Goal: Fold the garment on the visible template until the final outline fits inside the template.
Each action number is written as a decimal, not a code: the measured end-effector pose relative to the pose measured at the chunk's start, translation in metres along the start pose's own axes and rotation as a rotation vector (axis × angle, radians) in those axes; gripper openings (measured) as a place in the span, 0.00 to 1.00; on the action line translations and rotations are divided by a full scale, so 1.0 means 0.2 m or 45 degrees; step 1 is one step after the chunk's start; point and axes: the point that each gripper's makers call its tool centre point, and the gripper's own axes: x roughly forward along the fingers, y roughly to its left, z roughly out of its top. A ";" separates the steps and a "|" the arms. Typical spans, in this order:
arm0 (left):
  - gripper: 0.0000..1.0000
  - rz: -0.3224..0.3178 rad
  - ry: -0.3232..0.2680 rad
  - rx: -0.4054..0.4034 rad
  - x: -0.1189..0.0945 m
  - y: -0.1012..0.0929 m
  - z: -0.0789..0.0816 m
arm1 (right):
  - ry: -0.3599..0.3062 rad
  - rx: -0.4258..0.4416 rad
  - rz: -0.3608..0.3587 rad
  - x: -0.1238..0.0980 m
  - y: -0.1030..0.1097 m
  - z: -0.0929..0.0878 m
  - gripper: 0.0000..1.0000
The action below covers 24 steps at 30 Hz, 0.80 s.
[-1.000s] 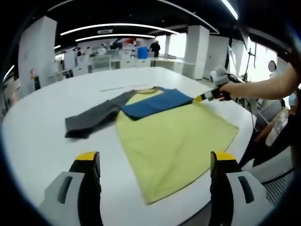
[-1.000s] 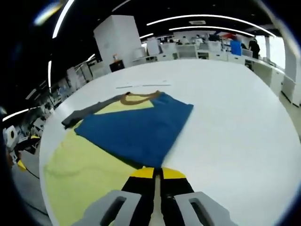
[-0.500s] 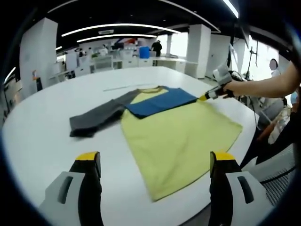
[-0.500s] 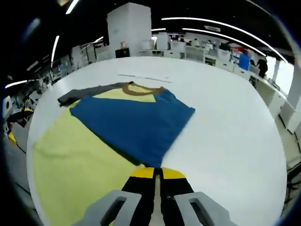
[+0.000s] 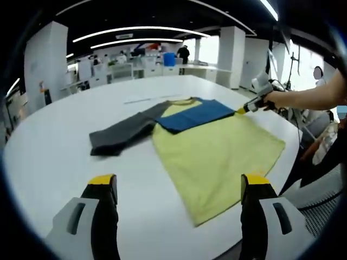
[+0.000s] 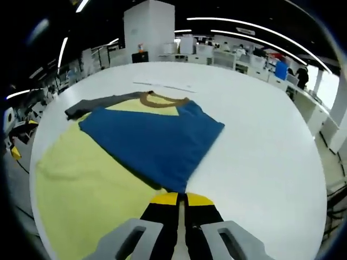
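A yellow T-shirt [image 5: 217, 151] lies flat on a round white table [image 5: 49, 162]. Its blue sleeve [image 5: 192, 115] is folded in across the chest, and its grey sleeve [image 5: 122, 135] stretches out flat on the far side. My left gripper [image 5: 179, 181] hovers open in front of the shirt's hem, holding nothing. My right gripper [image 5: 243, 110] comes in from the right, shut on the shirt's edge at the blue shoulder fold. In the right gripper view the shut gripper [image 6: 181, 195] meets the pointed end of the blue sleeve [image 6: 154, 141], beside the yellow body [image 6: 81, 179]. The brown collar [image 6: 162, 100] lies beyond.
A thin pale strip [image 6: 162, 85] lies on the table [image 6: 260, 151] past the collar. A person's arm [image 5: 309, 97] holds the right gripper, with a chair [image 5: 320, 200] below it at the table's edge. Desks, pillars and people stand far behind.
The left gripper view has swung, so the shirt sits further right in it. The shirt's lay and the right gripper's hold look unchanged.
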 end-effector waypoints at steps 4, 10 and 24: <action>0.90 0.014 -0.004 -0.003 0.00 0.03 0.01 | 0.002 0.009 -0.003 -0.01 -0.02 -0.01 0.00; 0.89 0.019 -0.001 0.000 0.00 0.06 0.01 | 0.003 0.045 0.003 -0.02 -0.03 -0.01 0.00; 0.88 0.053 -0.011 -0.029 -0.02 0.14 0.03 | -0.058 0.168 0.041 -0.04 -0.04 0.03 0.08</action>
